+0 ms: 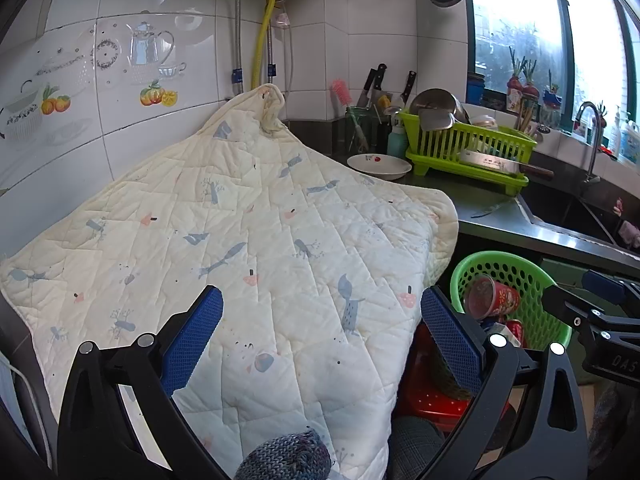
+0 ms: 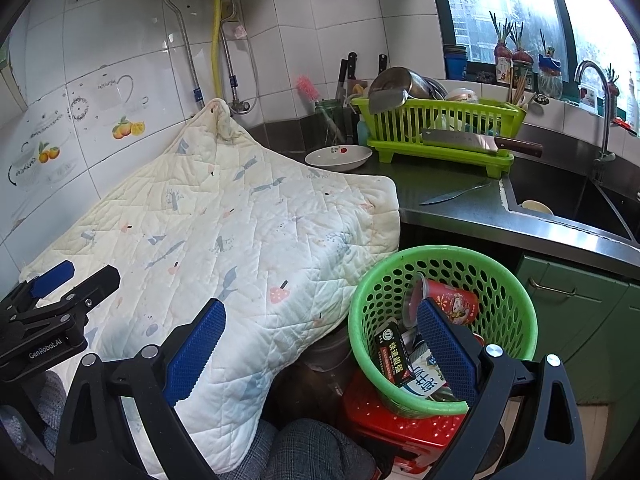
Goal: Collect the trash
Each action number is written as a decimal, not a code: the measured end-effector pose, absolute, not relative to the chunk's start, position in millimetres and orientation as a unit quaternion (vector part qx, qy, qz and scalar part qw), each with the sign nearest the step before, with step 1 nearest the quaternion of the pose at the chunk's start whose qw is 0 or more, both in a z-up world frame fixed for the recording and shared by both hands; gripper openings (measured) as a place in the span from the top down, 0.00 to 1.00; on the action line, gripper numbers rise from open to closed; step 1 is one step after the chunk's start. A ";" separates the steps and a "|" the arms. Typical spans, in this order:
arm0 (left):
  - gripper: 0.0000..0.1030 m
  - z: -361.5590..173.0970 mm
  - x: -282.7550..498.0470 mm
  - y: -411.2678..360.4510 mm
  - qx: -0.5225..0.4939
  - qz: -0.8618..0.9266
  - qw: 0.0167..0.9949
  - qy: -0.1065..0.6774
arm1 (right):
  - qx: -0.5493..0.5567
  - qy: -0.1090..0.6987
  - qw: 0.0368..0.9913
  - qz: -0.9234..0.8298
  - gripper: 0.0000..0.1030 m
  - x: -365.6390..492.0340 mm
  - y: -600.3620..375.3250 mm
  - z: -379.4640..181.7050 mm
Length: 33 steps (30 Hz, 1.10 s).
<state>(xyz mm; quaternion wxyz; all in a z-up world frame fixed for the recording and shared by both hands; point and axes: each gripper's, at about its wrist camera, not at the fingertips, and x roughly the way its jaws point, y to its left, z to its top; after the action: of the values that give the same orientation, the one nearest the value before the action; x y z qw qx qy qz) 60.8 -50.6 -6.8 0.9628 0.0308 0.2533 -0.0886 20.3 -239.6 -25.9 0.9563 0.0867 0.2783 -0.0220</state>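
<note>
Green perforated basket (image 2: 440, 320) holds a red cup (image 2: 452, 304) and cartons.
Right view alone shows the black carton (image 2: 394, 354); both grippers (image 1: 322, 332) (image 2: 320, 344) released, empty.

The left gripper (image 1: 322, 332) has black plastic arms with triangular cut-outs, round silver bolt heads at the joints, and two fingers faced with blue dimpled pads (image 1: 192, 340). The right gripper (image 2: 320, 344) is built the same, with its own blue pads (image 2: 448, 348). Beside the quilt (image 2: 240, 216), white "GenRobot.AI" lettering marks the left gripper's black body
</note>
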 end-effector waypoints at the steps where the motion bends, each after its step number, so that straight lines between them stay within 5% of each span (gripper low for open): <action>1: 0.05 -6.9 60.8 -50.5 0.031 -0.089 0.963 0.253 | 0.087 0.278 0.956 -0.022 0.09 20.4 -239.3 -25.7; 33: 0.05 -10.9 60.4 -43.0 0.024 -0.074 0.962 0.262 | 0.085 0.282 0.956 -0.014 0.09 24.1 -231.5 -27.0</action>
<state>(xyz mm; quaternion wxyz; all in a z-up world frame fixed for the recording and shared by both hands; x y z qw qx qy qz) 60.4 -43.0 -10.9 0.9619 0.0236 0.2621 -0.0743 24.1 -231.5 -27.0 0.9556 0.0845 0.2819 -0.0136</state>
